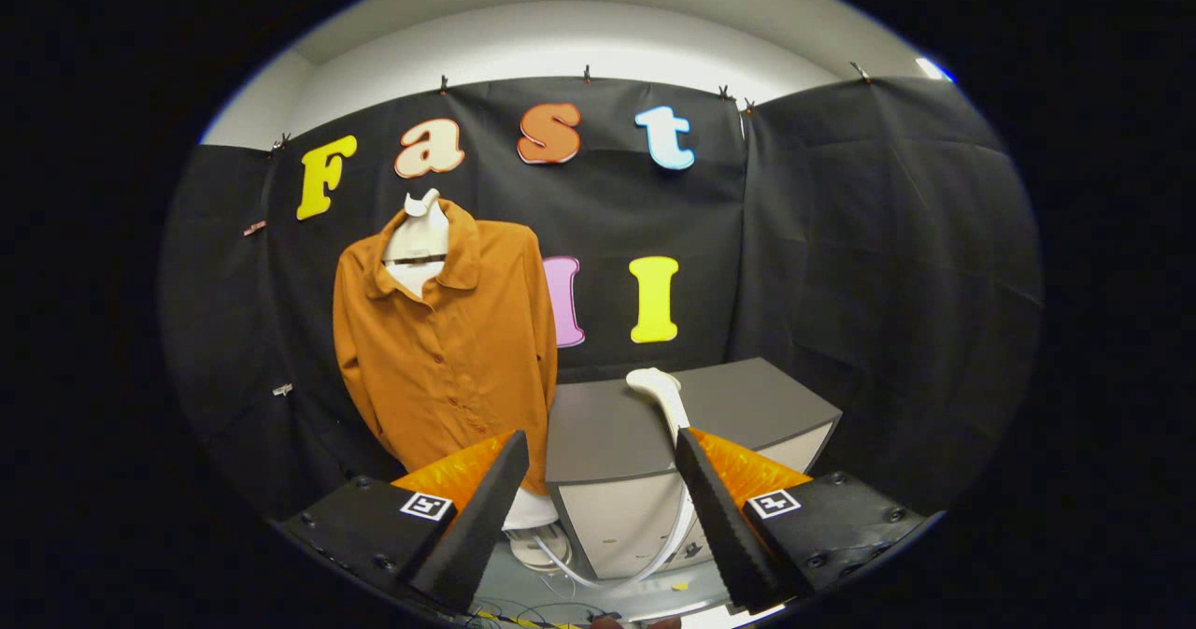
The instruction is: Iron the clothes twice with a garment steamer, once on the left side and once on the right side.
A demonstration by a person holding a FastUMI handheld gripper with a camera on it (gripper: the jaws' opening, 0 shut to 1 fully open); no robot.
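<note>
An orange-brown buttoned shirt (448, 330) hangs upright on a white mannequin form (418, 236) against the booth wall, beyond my left finger. A white garment steamer head (657, 388) lies on the grey top of a low cabinet (617, 428), just past my right finger; its white hose (645, 564) loops down the cabinet front. My gripper (598, 517) is open, both fingers spread wide with nothing between them, and the cabinet front shows through the gap.
The cabinet stands to the right of the shirt, its near corner close to the shirt's hem. A white base unit (537, 540) and thin cables (523, 610) lie on the floor below the fingers.
</note>
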